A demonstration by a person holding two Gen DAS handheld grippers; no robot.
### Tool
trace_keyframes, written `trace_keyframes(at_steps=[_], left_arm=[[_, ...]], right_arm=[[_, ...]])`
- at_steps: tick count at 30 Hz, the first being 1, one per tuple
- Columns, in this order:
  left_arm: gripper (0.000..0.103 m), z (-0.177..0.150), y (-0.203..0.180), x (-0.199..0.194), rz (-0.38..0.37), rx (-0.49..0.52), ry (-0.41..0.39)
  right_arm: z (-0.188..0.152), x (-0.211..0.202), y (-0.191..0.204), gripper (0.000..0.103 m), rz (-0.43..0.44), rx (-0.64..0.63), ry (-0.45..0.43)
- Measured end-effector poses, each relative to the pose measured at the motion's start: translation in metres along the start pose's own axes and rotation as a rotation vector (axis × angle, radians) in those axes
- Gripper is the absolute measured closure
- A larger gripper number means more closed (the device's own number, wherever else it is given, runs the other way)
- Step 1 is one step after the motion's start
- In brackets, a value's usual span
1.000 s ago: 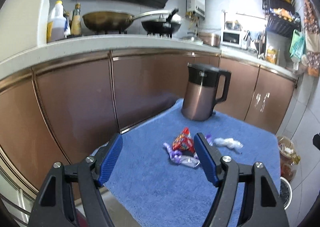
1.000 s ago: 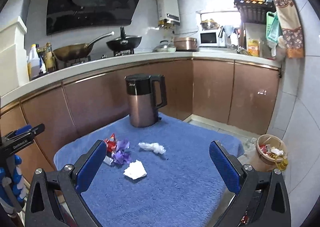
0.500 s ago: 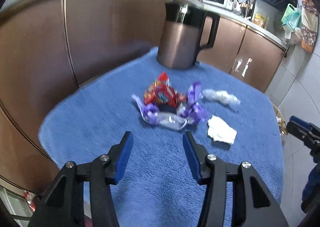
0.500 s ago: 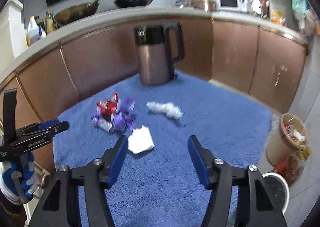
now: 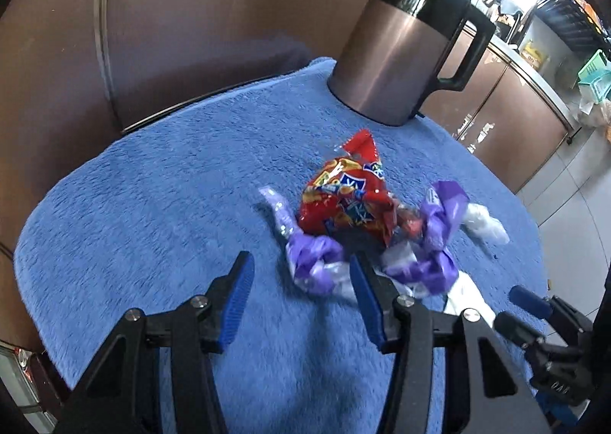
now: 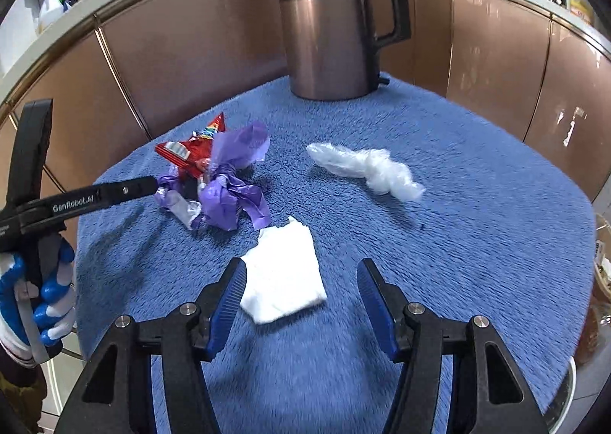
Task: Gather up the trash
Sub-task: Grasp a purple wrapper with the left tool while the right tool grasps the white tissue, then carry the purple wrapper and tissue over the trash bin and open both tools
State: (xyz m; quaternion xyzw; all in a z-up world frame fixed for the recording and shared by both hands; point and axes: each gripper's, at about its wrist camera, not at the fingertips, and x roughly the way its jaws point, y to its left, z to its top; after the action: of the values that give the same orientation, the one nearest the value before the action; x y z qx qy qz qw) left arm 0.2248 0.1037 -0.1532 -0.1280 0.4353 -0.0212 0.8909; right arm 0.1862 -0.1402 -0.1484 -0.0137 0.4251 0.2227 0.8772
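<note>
Left wrist view: left hand-held gripper [image 5: 298, 277] jaws apart, nothing clamped, low over the blue-towelled tabletop [image 5: 152, 212], right pad at the near edge of the purple wrappers [image 5: 435, 243], red snack packet [image 5: 347, 197] just beyond. Only in the right wrist view: right hand-held gripper [image 6: 299, 294] jaws apart around the near white tissue [image 6: 284, 277], unclamped; crumpled clear plastic [image 6: 366, 168] farther right; kettle [image 6: 328, 33] at far edge; gloved hand [image 6: 42, 289] left.

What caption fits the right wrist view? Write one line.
Open right claw over a white tissue on the blue cloth, wrappers and kettle beyond.
</note>
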Motion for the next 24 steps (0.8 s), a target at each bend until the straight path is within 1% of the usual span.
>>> trace_keyframes(at_steps=[4,6,7,8,9,10,11,12,13,14,15,17,24], left_arm=[[0.053,0.002,-0.007,0.013,0.002,0.019,0.022],[0.054,0.003,-0.008,0.018,-0.004,0.010,0.029],[0.060,0.003,-0.008,0.020,-0.005,0.006,0.028],[0.069,0.002,-0.007,0.020,-0.010,0.004,0.029],[0.073,0.001,-0.006,0.020,-0.018,0.000,0.030],[0.075,0.001,-0.006,0.019,-0.016,-0.001,0.024],[0.077,-0.001,-0.006,0.017,-0.018,0.000,0.019],[0.077,-0.002,-0.005,0.015,-0.019,0.000,0.015],[0.078,-0.004,-0.002,0.012,-0.018,-0.003,0.009],[0.082,-0.005,-0.002,0.008,-0.017,-0.005,0.005],[0.082,-0.007,-0.001,0.005,-0.019,-0.008,0.003],[0.082,-0.011,0.001,-0.003,-0.017,-0.012,-0.008],[0.083,-0.020,0.000,-0.038,-0.018,-0.010,-0.056]], right_arm=[[0.000,0.017,-0.001,0.045,0.008,0.005,0.031],[0.000,0.023,-0.001,0.045,0.008,0.005,0.046],[-0.001,0.027,-0.001,0.045,0.014,0.008,0.056],[-0.003,0.029,-0.001,0.049,0.017,0.009,0.061],[-0.004,0.030,-0.001,0.052,0.017,0.005,0.065],[-0.004,0.031,0.001,0.058,0.014,-0.009,0.063],[-0.004,0.030,0.002,0.069,0.021,-0.015,0.063],[-0.005,0.029,0.002,0.074,0.032,-0.014,0.064],[-0.006,0.027,0.002,0.081,0.035,-0.013,0.063],[-0.007,0.025,0.002,0.086,0.039,-0.010,0.059],[-0.008,0.023,0.001,0.091,0.044,-0.006,0.057],[-0.010,0.017,0.000,0.094,0.051,0.004,0.047],[-0.021,-0.019,0.009,0.095,0.054,-0.004,-0.009]])
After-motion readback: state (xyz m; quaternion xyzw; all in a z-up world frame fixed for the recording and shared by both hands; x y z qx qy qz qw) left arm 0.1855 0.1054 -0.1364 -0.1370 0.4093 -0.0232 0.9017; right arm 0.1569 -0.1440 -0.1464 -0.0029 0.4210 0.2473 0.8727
